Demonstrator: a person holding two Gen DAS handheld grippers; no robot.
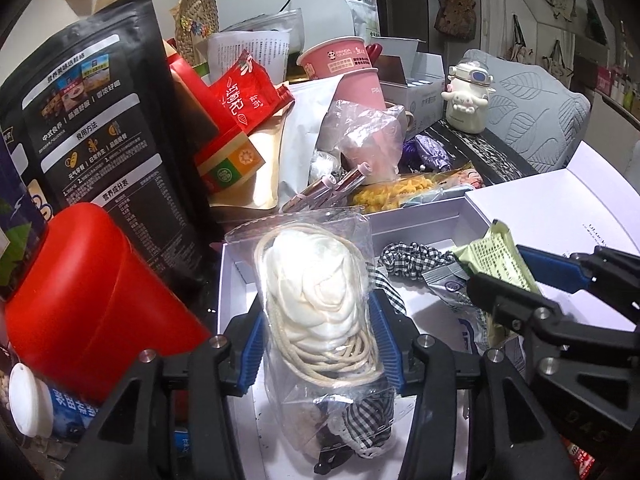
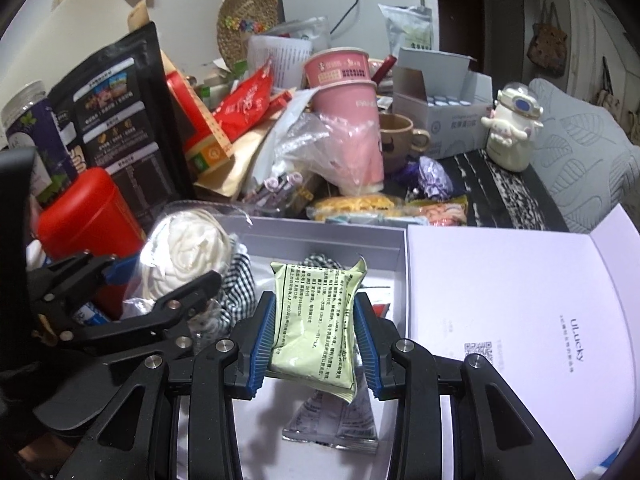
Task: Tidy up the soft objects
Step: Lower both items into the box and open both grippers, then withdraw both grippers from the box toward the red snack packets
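Landmark: shallow white cardboard box (image 2: pixel 320 232), lid folded open at its right, on a cluttered bench.

Item 1: clear plastic bag holding a white fabric bundle and coiled cream cord (image 1: pixel 320 300). Above the box's left end, over a black-and-white gingham fabric piece (image 1: pixel 404 258) lying inside. Left hand-held gripper (image 1: pixel 318 340): blue pads either side of the bag, narrowly apart; whether they press it, I cannot tell.

Item 2: pale green printed foil sachet (image 2: pixel 316 320). Above the box's middle, over silver sachets (image 2: pixel 332 424) on the box floor. Right hand-held gripper (image 2: pixel 316 344): narrowly open, pads clamped on the sachet's sides.

Judgement: both items are carried low over the box for depositing.
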